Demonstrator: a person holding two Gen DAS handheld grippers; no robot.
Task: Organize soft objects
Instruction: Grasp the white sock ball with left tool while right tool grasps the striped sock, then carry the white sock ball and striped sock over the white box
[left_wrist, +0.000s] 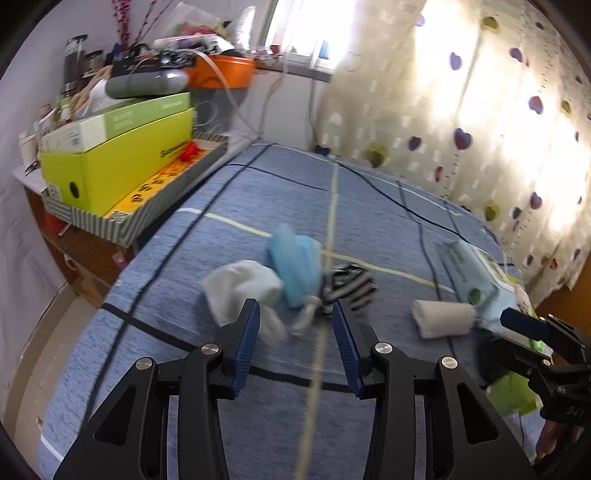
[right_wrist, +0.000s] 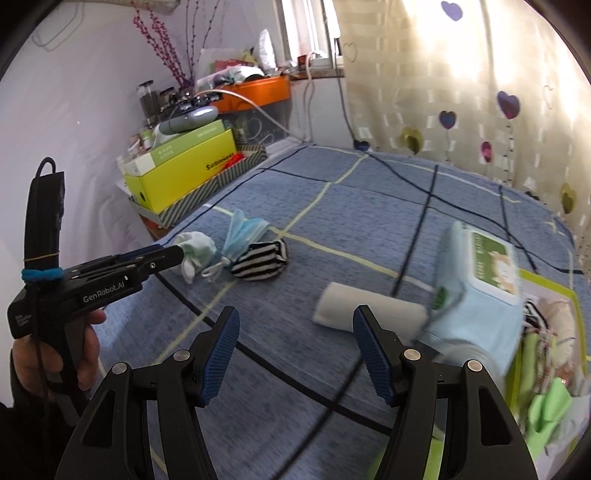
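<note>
**Ana:** Left wrist view first: the left gripper (left_wrist: 295, 314) has its jaws spread wide, nothing between the blue pads. It hangs over the blue checked bedspread (left_wrist: 258, 192), just short of three soft things lying in a row.

**Ben:** Which three?

**Ana:** A pale mint sock (left_wrist: 240, 288) nearest the bed's left edge, a blue face mask (left_wrist: 295, 266) touching it, and a black-and-white striped sock (left_wrist: 349, 284) bunched against the mask's far side.

**Ben:** And the right wrist view?

**Ana:** The right gripper (right_wrist: 295, 332) is also wide apart and holds nothing. A rolled white cloth (right_wrist: 369, 310) lies on the bedspread just beyond its right finger, touching a pale blue pack of wipes (right_wrist: 476, 295) with a green label. The pack is blurred.

**Ben:** Anything past the pack?

**Ana:** At the bed's right edge, a lime-rimmed box (right_wrist: 576, 310) with green and beige fabric in it; I cannot tell the pieces apart.

**Ben:** Off the bed?

**Ana:** Beside the left edge, a yellow-green carton (left_wrist: 122, 166) stands in a striped tray (left_wrist: 147, 218). A heart-patterned curtain (left_wrist: 480, 110) hangs behind the far edge.

**Ben:** The person?

**Ana:** A hand (right_wrist: 88, 343) grips the left gripper's handle.
</note>
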